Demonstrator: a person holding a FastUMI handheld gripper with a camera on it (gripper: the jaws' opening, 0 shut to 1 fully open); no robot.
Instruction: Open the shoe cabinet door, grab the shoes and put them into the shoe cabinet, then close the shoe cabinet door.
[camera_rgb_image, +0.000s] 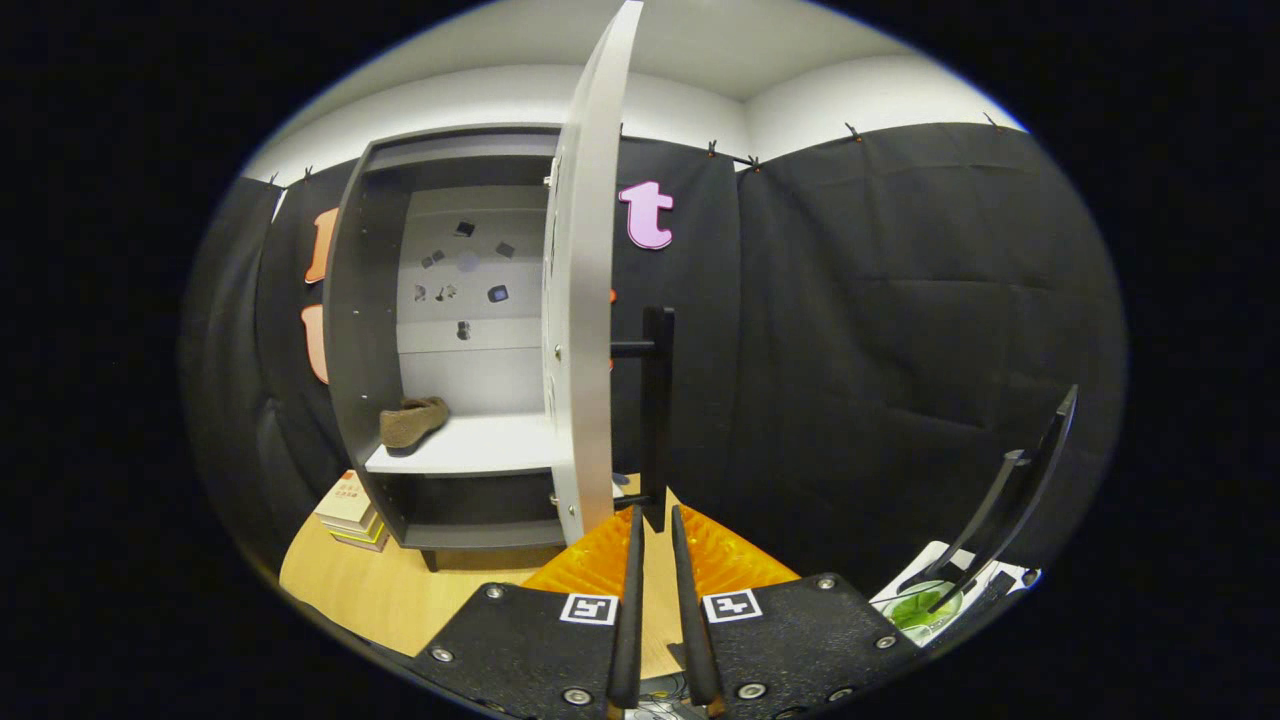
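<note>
**Shoe cabinet with door swung open and one shoe on the shelf**

The gripper pointed at the lower end of the door handle, a dark vertical bar mounted on the outer face of the cabinet door. Its two fingers lay close together with only a narrow gap between them, and their tips reached just short of the handle's bottom end; nothing was pinched between them. The door stood swung wide open, seen nearly edge-on. To the left of the door, the shoe cabinet showed its open interior. A single brown shoe rested on the pale middle shelf, near the left wall, toe pointing right. The cabinet stood on a wooden table. A stack of books lay on the table just beside the cabinet's lower left corner.
</note>
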